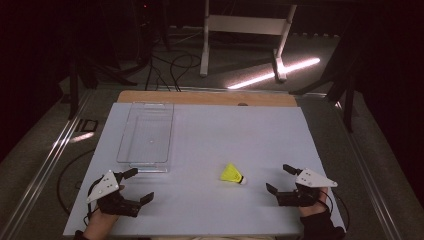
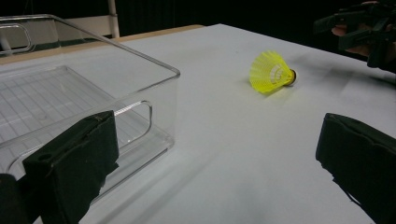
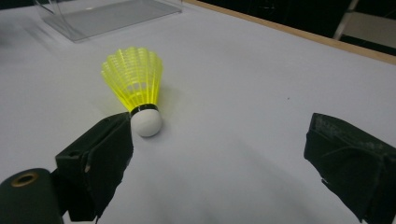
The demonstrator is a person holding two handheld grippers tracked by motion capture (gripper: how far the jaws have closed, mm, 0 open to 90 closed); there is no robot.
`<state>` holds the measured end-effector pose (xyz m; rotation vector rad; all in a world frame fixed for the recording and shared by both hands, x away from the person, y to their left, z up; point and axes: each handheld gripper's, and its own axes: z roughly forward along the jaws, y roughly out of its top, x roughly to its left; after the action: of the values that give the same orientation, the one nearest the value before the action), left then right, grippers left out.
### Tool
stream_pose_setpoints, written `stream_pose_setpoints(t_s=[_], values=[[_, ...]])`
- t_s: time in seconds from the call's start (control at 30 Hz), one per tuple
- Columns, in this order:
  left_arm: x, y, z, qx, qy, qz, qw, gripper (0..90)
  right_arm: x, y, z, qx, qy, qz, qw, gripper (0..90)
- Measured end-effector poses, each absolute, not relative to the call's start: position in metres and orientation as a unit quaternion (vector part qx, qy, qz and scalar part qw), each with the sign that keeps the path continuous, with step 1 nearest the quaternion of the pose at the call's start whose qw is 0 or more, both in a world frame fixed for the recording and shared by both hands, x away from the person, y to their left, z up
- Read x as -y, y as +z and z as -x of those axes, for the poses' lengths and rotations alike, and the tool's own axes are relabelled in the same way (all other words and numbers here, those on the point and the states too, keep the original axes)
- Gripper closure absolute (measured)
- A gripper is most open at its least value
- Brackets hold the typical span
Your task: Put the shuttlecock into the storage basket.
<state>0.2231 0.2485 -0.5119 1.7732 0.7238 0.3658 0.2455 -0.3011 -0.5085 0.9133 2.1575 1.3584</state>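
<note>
A yellow shuttlecock [image 1: 232, 174] with a white cork tip lies on its side on the white table [image 1: 215, 135], right of centre near the front. It shows again in the left gripper view [image 2: 271, 72] and close up in the right gripper view [image 3: 137, 88]. My right gripper [image 1: 280, 178] rests open a short way to its right, jaws pointing toward it, nothing between them [image 3: 217, 154]. My left gripper [image 1: 138, 185] stands open at the front left, just in front of a clear plastic bin [image 1: 146, 136], with nothing between the jaws [image 2: 215, 154].
The clear bin [image 2: 84, 93] is empty and runs lengthwise toward the table's far edge, where a wooden strip [image 1: 207, 97] shows. Beyond the table are a white frame's legs [image 1: 240, 37] and cables on the floor. The right hand's gripper [image 2: 364, 28] appears far off in the left gripper view.
</note>
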Motion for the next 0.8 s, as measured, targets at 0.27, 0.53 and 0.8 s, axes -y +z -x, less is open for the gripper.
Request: stream_pose_setpoints(t_s=[0.27, 0.53, 0.8], values=[[-0.2484, -0.5119, -0.2230, -0.307, 0.155, -0.753, 0.562, 0.2, 0.3023, -0.5066, -0.2446, -0.774, 0.495, -0.330, 0.218, 8.3], [-0.2498, -0.5110, -0.2235, -0.312, 0.156, -0.749, 0.563, 0.1, 0.3038, -0.5052, -0.2447, -0.767, 0.505, -0.334, 0.211, 8.2], [-0.2492, -0.5108, -0.2237, -0.313, 0.156, -0.752, 0.559, 0.1, 0.3037, -0.5050, -0.2454, -0.766, 0.511, -0.332, 0.204, 8.2]])
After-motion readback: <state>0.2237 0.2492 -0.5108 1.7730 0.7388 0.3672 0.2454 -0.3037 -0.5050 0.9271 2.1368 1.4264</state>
